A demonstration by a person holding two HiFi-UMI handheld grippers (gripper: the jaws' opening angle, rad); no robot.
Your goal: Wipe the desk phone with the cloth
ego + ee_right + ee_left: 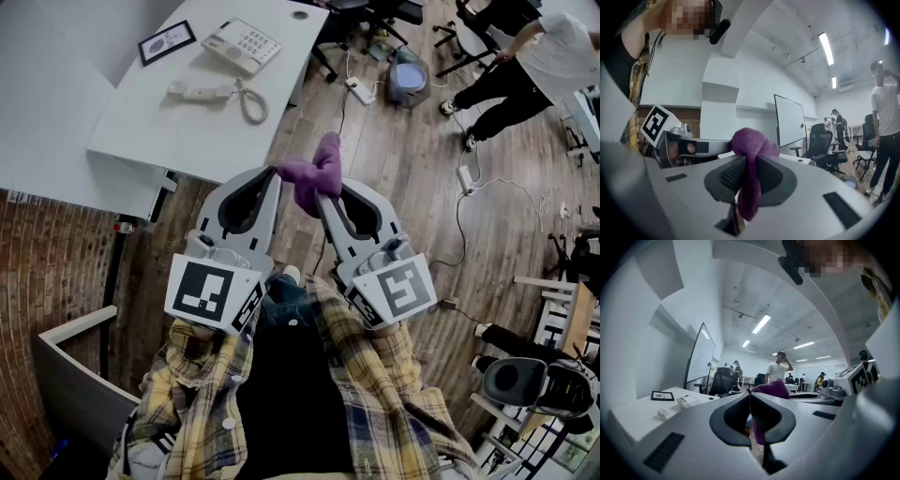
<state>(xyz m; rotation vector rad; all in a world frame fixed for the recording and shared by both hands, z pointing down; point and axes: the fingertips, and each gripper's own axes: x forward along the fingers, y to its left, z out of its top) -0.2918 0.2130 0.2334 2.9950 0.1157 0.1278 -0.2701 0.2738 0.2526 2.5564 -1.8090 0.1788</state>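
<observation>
Purple cloth (317, 171) clamped in right gripper (324, 195), left gripper (277, 172) jaws together, seemingly empty, desk phone (242, 45) apart.

Right gripper (746, 180) clamped on a purple cloth (749, 154)

The cloth bunches above the closed jaws and hangs below them; the left gripper (677, 140) sits just beside.
</observation>
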